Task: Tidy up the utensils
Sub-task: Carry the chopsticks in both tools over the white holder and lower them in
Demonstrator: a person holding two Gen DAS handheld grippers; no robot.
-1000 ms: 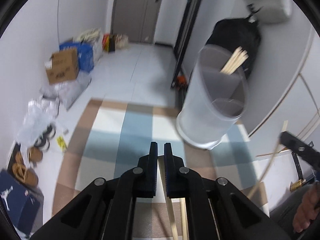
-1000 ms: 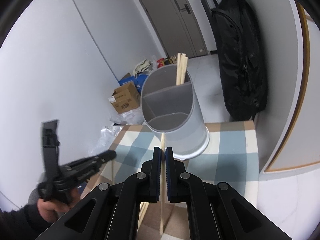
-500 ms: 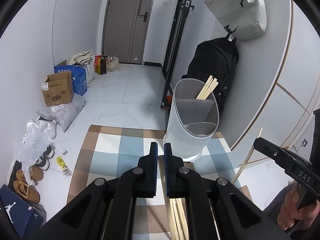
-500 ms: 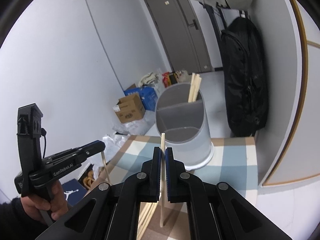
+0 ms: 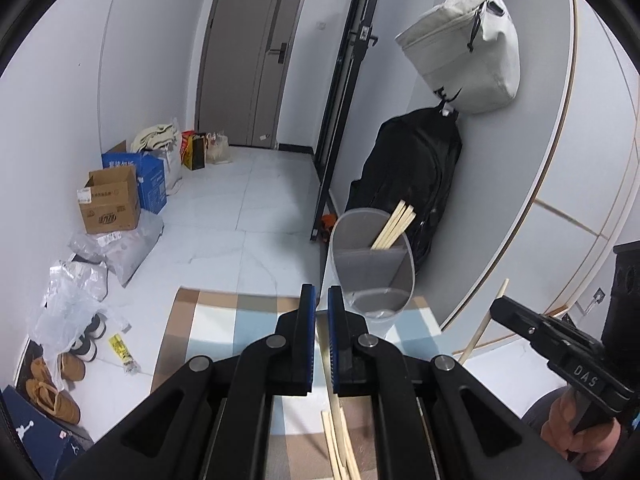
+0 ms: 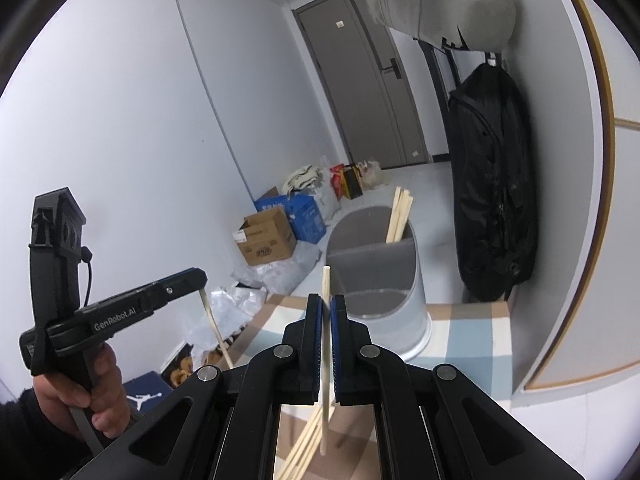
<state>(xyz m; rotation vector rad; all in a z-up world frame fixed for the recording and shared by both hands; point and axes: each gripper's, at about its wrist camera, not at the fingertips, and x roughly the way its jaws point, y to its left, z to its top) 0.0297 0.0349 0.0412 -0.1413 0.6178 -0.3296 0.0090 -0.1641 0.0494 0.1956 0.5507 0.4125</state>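
A grey divided utensil holder [image 5: 372,276] [image 6: 376,280] stands on the checked mat [image 5: 224,328], with several wooden chopsticks [image 5: 394,224] [image 6: 400,216] leaning in its far compartment. My left gripper [image 5: 320,304] [image 6: 200,280] is shut on one chopstick [image 6: 214,324] that hangs down from its tip. My right gripper [image 6: 327,308] [image 5: 498,308] is shut on another chopstick [image 6: 325,360] [image 5: 480,328], held nearly upright. Both grippers hover above the mat, short of the holder. More loose chopsticks [image 5: 340,440] [image 6: 304,440] lie on the mat beneath them.
A cardboard box [image 5: 110,206], a blue box [image 5: 148,180], plastic bags [image 5: 72,300] and shoes [image 5: 52,396] line the left wall. A black bag [image 5: 408,168] and a grey bag [image 5: 460,60] hang on the right wall behind the holder. A grey door [image 5: 256,60] closes the far end.
Both grippers have risen and tilted up, each keeping its chopstick. The holder now sits lower and farther off in both views, and more of the door and hanging bags shows.
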